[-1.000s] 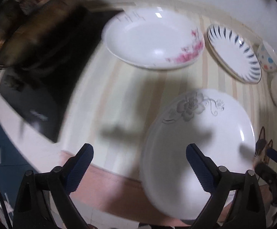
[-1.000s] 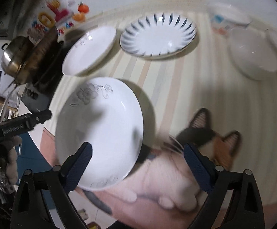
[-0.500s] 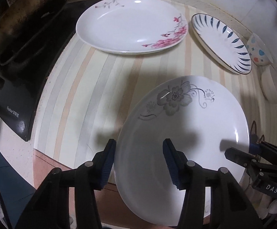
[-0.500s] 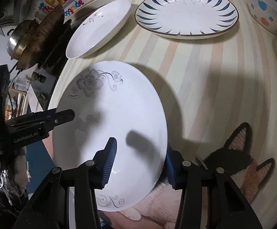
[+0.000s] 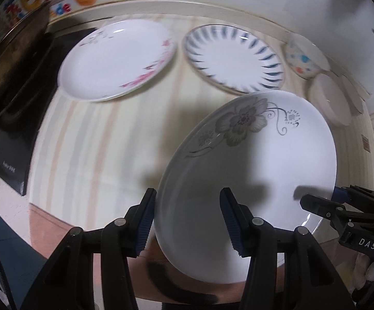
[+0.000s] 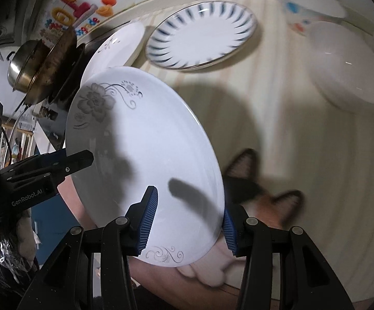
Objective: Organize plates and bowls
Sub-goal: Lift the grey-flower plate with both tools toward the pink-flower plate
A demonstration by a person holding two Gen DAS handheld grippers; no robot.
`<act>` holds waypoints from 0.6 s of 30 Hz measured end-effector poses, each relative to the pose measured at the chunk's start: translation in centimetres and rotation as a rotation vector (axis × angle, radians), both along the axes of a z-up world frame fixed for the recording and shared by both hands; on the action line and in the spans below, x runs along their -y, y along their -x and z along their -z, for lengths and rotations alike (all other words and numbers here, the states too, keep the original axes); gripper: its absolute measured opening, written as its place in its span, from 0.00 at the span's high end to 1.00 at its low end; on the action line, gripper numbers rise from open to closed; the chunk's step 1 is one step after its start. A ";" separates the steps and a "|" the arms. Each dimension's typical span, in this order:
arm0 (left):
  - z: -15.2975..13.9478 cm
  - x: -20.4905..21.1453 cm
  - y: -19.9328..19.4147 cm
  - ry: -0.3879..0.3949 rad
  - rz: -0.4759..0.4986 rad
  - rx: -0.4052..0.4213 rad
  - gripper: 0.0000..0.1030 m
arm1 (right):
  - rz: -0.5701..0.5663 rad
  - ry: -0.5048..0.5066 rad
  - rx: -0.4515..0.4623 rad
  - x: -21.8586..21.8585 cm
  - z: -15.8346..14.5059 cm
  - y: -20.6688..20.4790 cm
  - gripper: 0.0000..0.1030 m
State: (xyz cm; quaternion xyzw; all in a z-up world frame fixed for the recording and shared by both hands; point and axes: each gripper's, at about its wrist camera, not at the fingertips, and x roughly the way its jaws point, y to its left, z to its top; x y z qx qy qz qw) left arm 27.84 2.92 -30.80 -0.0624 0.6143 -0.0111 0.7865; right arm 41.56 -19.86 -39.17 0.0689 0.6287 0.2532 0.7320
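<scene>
White ceramic plate with grey flower print point(image 5: 251, 180) is clamped at opposite rims by left gripper point(image 5: 188, 222) and right gripper point(image 6: 188, 222). Beyond the fingers, pink-blossom plate point(image 5: 117, 59), blue-striped plate point(image 5: 234, 59) and bowls point(image 6: 347, 62) lie unstacked; stacking appears barely begun.

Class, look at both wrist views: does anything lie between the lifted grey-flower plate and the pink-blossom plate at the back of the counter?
Nothing visible does. The grey-flower plate, held by the left gripper and right gripper, faces only bare striped counter before the pink-blossom plate.
</scene>
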 end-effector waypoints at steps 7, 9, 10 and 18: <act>1.1 6.7 -3.1 0.011 0.105 -0.016 0.54 | 0.106 0.002 -0.013 7.8 -0.5 0.6 0.52; 1.6 8.2 -3.4 0.013 0.136 -0.024 0.54 | 0.137 0.013 -0.020 9.5 -0.2 0.7 0.52; 1.8 9.0 -3.7 0.016 0.152 -0.029 0.54 | 0.152 0.016 -0.024 10.3 0.1 0.6 0.52; 3.9 13.1 -6.0 0.006 0.215 -0.066 0.54 | 0.239 0.033 -0.076 15.1 2.8 0.1 0.52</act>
